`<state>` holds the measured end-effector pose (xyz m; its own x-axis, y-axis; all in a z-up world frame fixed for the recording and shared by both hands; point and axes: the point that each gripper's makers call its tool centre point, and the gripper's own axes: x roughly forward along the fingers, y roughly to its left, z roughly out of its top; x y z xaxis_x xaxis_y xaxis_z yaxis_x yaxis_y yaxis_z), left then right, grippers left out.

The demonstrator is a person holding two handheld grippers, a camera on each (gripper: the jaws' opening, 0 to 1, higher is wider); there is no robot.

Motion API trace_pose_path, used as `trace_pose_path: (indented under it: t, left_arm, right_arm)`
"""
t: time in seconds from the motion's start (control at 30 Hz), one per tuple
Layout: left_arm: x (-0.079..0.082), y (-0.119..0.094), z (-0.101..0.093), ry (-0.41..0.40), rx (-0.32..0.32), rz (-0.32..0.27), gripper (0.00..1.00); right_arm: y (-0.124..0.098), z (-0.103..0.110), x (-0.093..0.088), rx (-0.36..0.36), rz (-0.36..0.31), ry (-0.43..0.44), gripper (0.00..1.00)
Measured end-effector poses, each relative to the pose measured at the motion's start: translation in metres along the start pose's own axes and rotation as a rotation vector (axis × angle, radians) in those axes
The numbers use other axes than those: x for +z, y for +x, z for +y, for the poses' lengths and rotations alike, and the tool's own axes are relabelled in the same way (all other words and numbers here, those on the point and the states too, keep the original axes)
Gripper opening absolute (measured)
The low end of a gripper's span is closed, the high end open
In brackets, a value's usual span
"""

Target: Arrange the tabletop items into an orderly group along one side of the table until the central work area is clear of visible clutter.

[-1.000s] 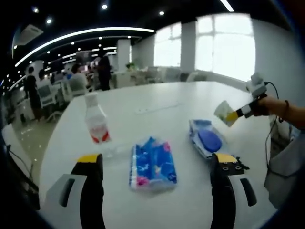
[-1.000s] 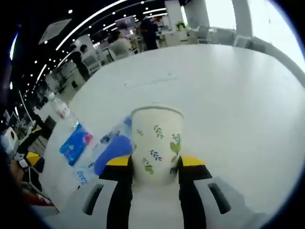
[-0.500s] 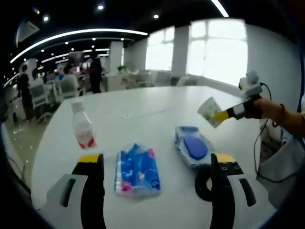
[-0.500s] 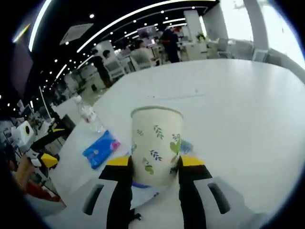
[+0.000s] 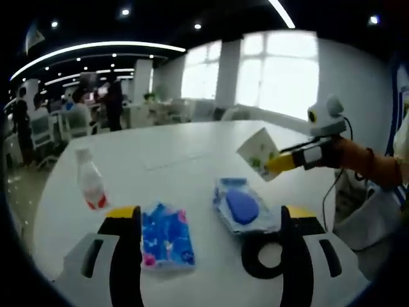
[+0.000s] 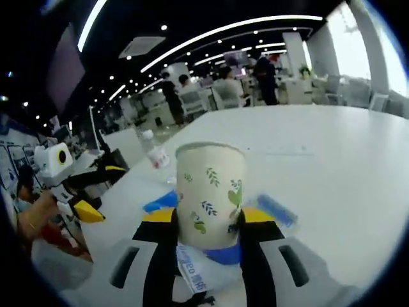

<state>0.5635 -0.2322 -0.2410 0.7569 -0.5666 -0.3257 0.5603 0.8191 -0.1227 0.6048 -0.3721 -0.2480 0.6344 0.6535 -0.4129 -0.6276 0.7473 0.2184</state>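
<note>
My right claw (image 6: 208, 220) pinches the paper cup (image 6: 209, 194) upright between its yellow-tipped jaws, one jaw on each side of the cup's lower half. In the left gripper view that same claw (image 5: 273, 161) comes in from 3 o'clock, and the cup (image 5: 259, 152) hangs tilted in the air above the table (image 5: 172, 147) (clear of the surface, as far as I can see). A second ago it sat further out toward the right edge of that view; now it is nearer the middle, just above the wipes pack (image 5: 241, 206).

My left claw (image 5: 208, 236) is spread wide and grips nothing. Between its jaws lie the blue tissue pack (image 5: 166, 235) at 7 o'clock and the wipes pack at 5 o'clock, apart from each other. The small bottle (image 5: 91, 185) stands at 9 o'clock, and all three have slid leftward in the view since before, though my hand moved too. A black ring of tape (image 5: 263, 256) now shows just inside the right jaw.

In the right gripper view the wipes pack (image 6: 208, 265) lies directly under the cup, where a second ago it was off at 8 o'clock. The bottle (image 6: 153, 152) stands at 10 o'clock and my left claw (image 6: 86, 211) enters at 9 o'clock.
</note>
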Motion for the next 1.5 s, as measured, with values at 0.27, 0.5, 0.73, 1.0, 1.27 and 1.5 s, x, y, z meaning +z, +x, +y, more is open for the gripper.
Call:
trace_pose_path:
  t: [0.27, 0.5, 0.73, 1.0, 1.27, 1.5]
  left_arm:
    - [0.014, 0.000, -0.010, -0.090, -0.054, -0.055, 0.85]
    - [0.022, 0.001, -0.019, -0.140, -0.088, -0.086, 0.81]
    - [0.031, 0.002, -0.031, -0.225, -0.144, -0.132, 0.79]
    - [0.033, 0.004, -0.042, -0.303, -0.196, -0.169, 0.75]
    - [0.037, 0.004, -0.054, -0.355, -0.264, -0.201, 0.70]
    - [0.036, 0.004, -0.060, -0.388, -0.309, -0.204, 0.55]
  right_arm:
    - [0.001, 0.025, 0.010, 0.080, -0.052, -0.066, 0.37]
    - [0.002, 0.044, 0.016, 0.140, -0.097, -0.123, 0.37]
    - [0.002, 0.058, 0.017, 0.202, -0.128, -0.147, 0.37]
    - [-0.001, 0.081, 0.019, 0.290, -0.168, -0.209, 0.37]
    - [-0.002, 0.103, 0.014, 0.384, -0.177, -0.256, 0.37]
    - [-0.003, 0.109, 0.012, 0.403, -0.176, -0.309, 0.37]
